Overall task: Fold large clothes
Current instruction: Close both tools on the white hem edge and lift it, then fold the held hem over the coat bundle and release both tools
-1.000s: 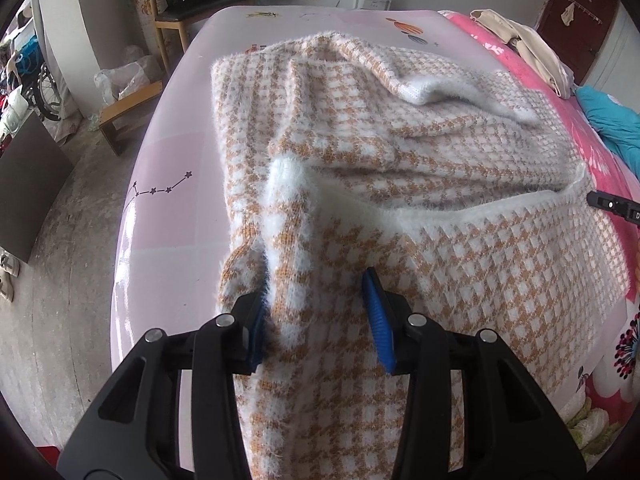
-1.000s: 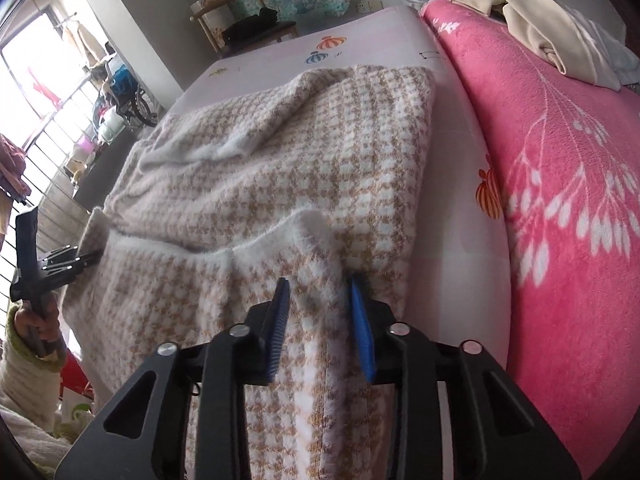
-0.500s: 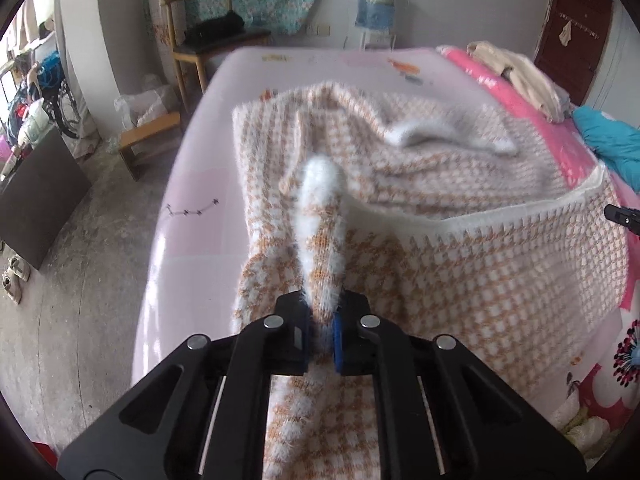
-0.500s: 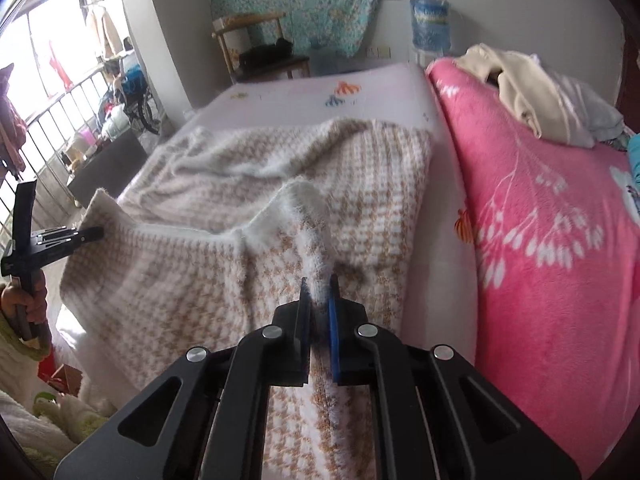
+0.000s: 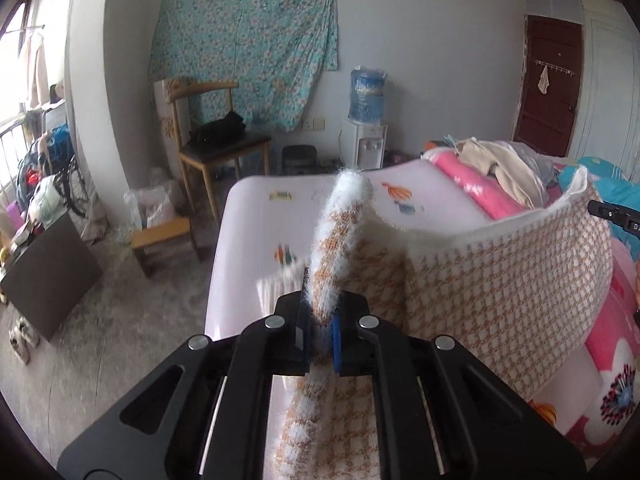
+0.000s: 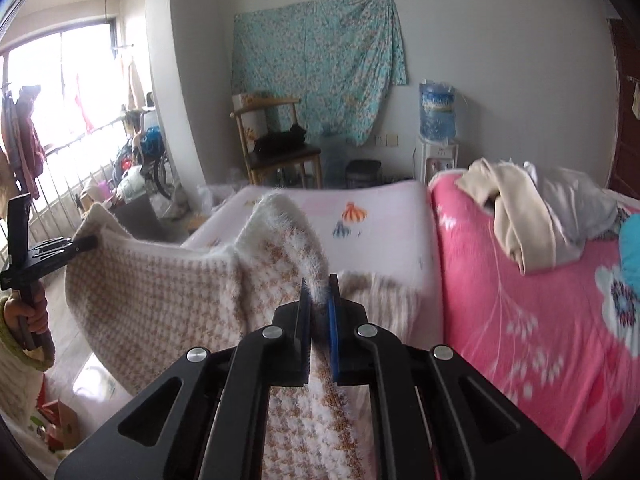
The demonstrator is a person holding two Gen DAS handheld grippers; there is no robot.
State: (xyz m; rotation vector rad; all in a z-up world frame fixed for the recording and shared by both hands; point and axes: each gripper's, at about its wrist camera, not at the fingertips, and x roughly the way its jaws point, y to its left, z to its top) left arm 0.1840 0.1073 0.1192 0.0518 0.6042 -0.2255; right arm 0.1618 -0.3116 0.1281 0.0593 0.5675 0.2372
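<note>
The fuzzy checked sweater [image 5: 500, 276] is up in the air over the bed [image 5: 256, 216], held by its white fluffy edge. It hangs like a curtain between the two claws, and its lower part droops down toward the pink sheet.

The left gripper [image 5: 320, 316] is pinching one corner of the sweater tight, and a tuft of it sticks up between the blue pads. The right gripper [image 6: 318, 312] is squeezing the other corner the same way. From the right side you can see the left claw off at the far end, with the person's hand [image 6: 28, 312] around its handle.

I think this is the lifting part of a fold. Both corners are caught and raised, but nothing has been laid over yet. Next, I would guess the two claws need to carry the top edge across and lower it onto the rest of the sweater. They should move together and keep the edge straight, or the fold will come out crooked.

Beside the pink sheet is a bright pink blanket [image 6: 520, 320] with some cream clothes [image 6: 516, 216] on it. Past the bed stand a wooden chair [image 5: 212, 148] and a water cooler [image 5: 366, 128], and a blue flowered cloth [image 5: 244, 52] hangs on the wall.
</note>
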